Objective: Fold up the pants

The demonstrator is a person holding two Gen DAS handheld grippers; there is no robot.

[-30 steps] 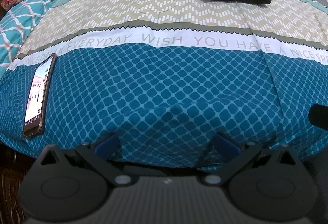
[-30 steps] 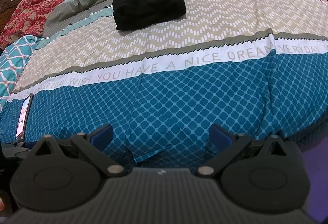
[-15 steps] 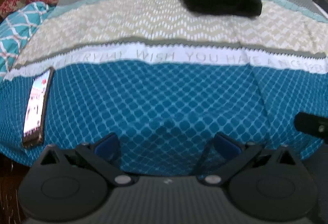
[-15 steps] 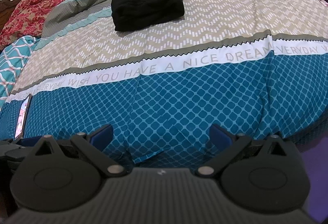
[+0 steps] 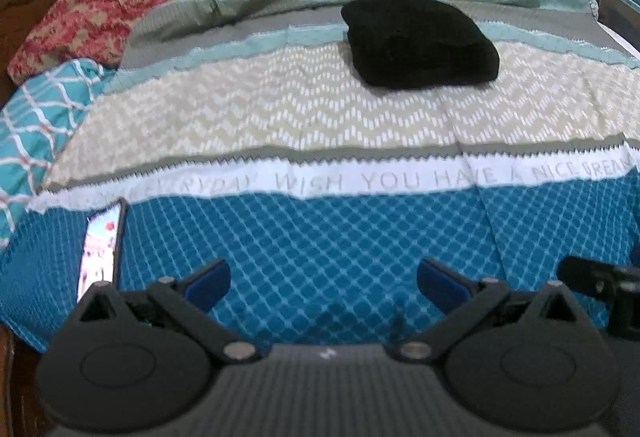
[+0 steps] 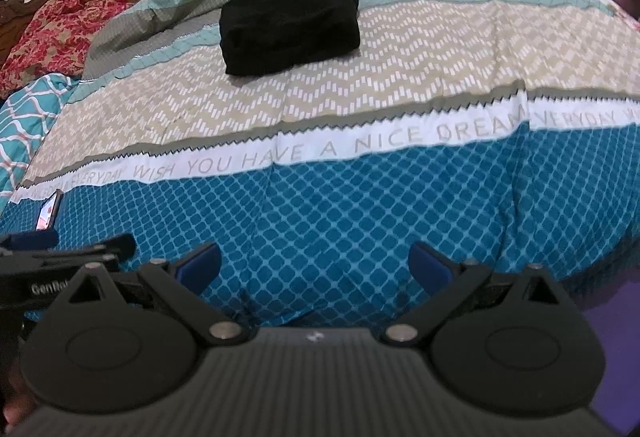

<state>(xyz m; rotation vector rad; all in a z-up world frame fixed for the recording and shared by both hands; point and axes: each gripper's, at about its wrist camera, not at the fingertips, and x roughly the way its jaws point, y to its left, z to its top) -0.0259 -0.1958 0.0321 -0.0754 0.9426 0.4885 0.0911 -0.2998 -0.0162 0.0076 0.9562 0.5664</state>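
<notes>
A wide stretch of bedspread (image 5: 320,237) lies bare across the middle of both frames, its near edge dropping away just under the tools. The folded black pants (image 5: 420,41) sit well apart, in the upper centre, on the beige zigzag band. A phone (image 5: 100,249) lies at the lower left near the edge. The left gripper (image 5: 322,281) is spread wide, holding nothing. The right gripper (image 6: 316,265) is likewise spread wide and empty, above the blue pattern.
</notes>
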